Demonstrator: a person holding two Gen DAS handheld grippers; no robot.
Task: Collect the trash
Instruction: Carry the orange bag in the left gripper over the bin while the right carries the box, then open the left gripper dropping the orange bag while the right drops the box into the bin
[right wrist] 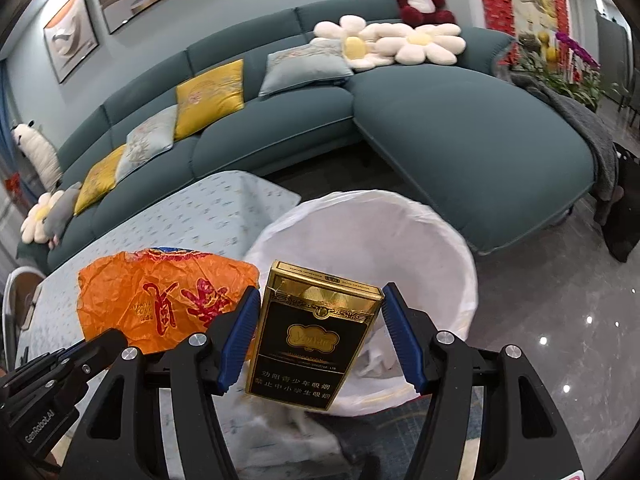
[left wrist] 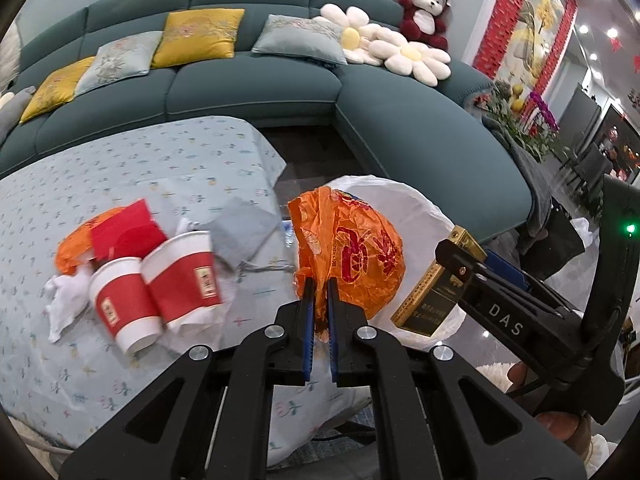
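Two hand-held tools are raised beside a low counter (left wrist: 132, 168) covered in a pale blue patterned cloth, in a living room with a long teal sofa (left wrist: 256, 88).

The left tool (left wrist: 319, 280) has its blue pads pinched almost together on a crumpled orange plastic bag (left wrist: 352, 248) printed with red characters. The bag billows above the fingertips, off the counter, at the near edge of a bin lined with a white bag (right wrist: 400, 236).

The right tool (right wrist: 316, 308) has its pads spread wide and pressed against both long sides of a gold and black cigarette pack (right wrist: 310, 332), which stands nearly upright between them. The pack is in front of the bin's open mouth.

On the counter, left of the orange bag, lie two red and white paper cups (left wrist: 152, 292) on their sides, touching each other. Behind them are a red paper piece (left wrist: 124, 232), another orange wrapper (left wrist: 74, 248), a white tissue (left wrist: 66, 300) and a grey cloth (left wrist: 240, 228).

On the sofa are yellow and pale blue cushions (left wrist: 200, 36), two white flower-shaped pillows (left wrist: 384, 44) and a red and white plush bear (left wrist: 424, 12).
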